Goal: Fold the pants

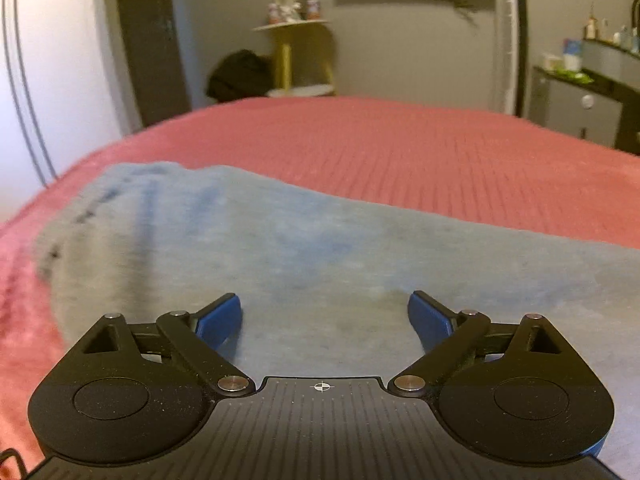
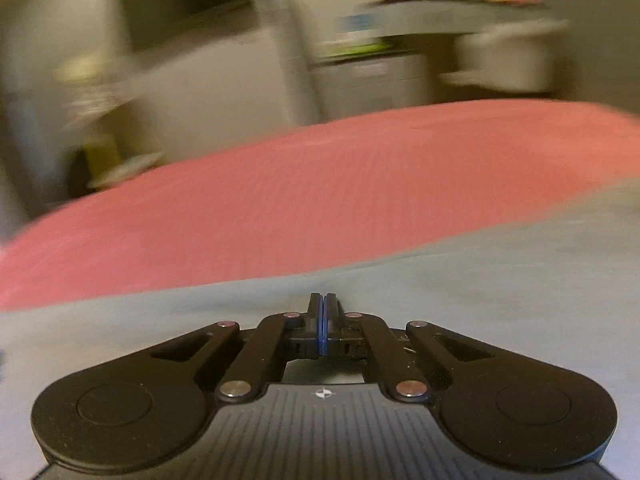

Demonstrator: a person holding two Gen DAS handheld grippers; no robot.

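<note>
Left wrist view: the left gripper (image 1: 325, 316), blue-padded fingers spread wide, hovers over soft grey-blue fleece pants (image 1: 248, 240) lying on a pink ribbed bedspread (image 1: 420, 160). The right gripper (image 2: 324, 312) is pressed closed above the pants; whether fabric is pinched is unclear.

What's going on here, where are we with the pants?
A person holding two grippers is working on light blue-grey pants spread over a pink bedspread. The left gripper is open above the fabric, holding nothing. The right gripper is shut, low over the pants; whether it pinches cloth cannot be told. The right view is motion-blurred. No finished fold is visible.
</note>
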